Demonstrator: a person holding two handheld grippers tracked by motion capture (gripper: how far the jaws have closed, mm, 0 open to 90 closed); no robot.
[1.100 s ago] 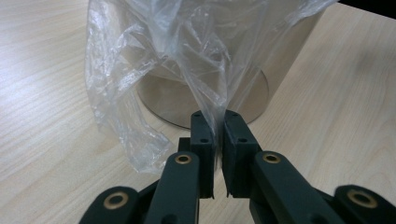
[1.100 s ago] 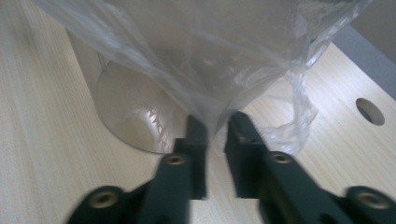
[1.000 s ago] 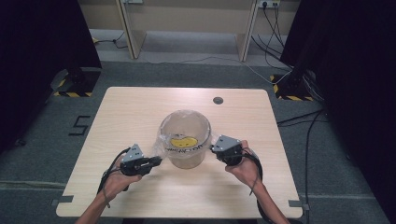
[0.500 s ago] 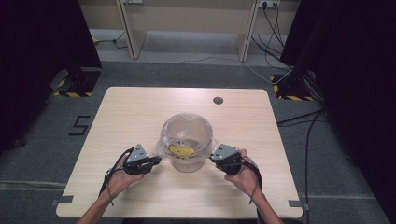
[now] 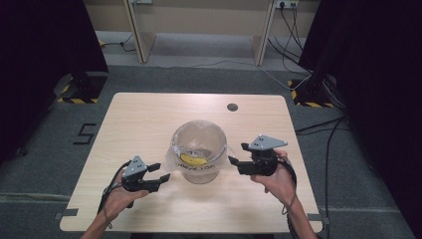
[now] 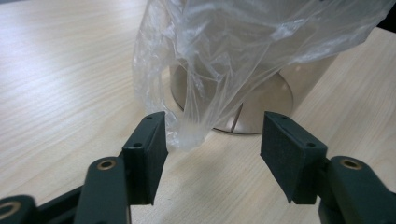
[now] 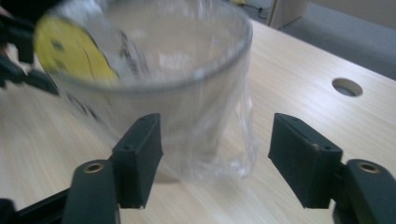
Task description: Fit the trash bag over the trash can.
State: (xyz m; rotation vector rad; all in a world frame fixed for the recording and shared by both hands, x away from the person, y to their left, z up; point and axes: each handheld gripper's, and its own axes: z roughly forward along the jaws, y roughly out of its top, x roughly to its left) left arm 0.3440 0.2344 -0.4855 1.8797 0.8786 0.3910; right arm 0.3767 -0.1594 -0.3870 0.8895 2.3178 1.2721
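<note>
The left gripper [image 5: 158, 173] hangs with jaws spread around a hanging fold of the thin clear plastic bag [image 6: 224, 70], holding nothing. The right gripper [image 5: 238, 154] is likewise spread (nothing pinched). Between them, mid-table, stands the bag-lined round clear container [image 5: 199, 152], probably being fitted; a yellow label shows blurred.

overhead forward-down, tool cameras close, sharing bag [image 6: 224, 60]
</note>
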